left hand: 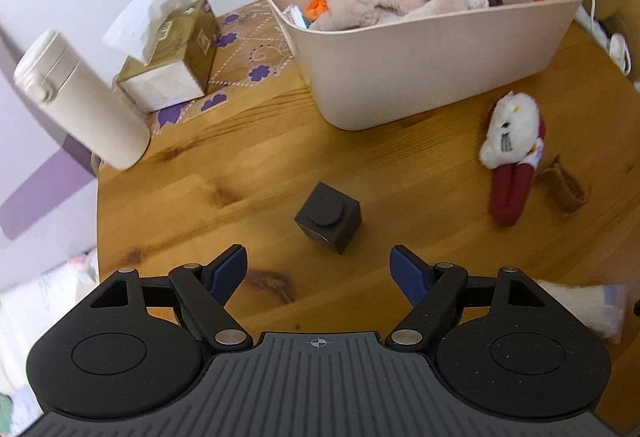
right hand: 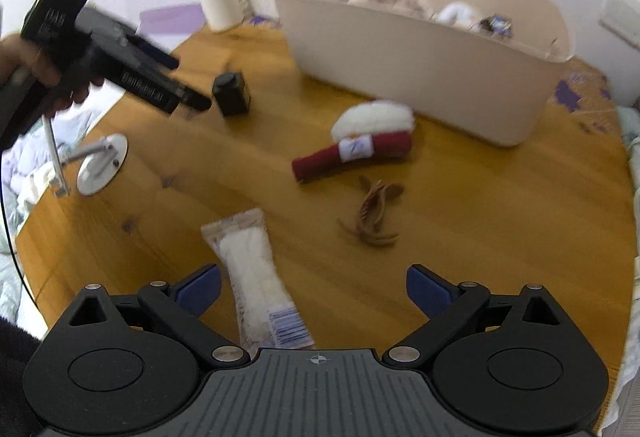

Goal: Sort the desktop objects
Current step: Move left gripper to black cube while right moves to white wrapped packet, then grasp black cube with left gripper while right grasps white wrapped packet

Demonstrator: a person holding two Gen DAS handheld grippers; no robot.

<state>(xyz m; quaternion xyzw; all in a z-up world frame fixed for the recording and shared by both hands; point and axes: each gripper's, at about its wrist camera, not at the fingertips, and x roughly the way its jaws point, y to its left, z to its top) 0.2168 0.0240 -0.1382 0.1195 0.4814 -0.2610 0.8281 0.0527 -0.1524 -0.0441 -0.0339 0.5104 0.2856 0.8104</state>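
While my left gripper [left hand: 318,263] hovers with fingers spread wide, the small black cube [left hand: 329,223] sits just ahead, near the beige storage bin [left hand: 400,77]. My right gripper [right hand: 314,287], equally wide, holds nothing above a wrapped packet [right hand: 256,277].

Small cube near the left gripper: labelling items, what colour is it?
Black all over, the cube shows best in the left wrist view.

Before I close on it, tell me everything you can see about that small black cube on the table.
The black cube is small and matte, plastic-looking, with a round raised disc on its top face. It sits flat and upright on the bare wooden table, touching nothing else. The left tongs are open just short of it.
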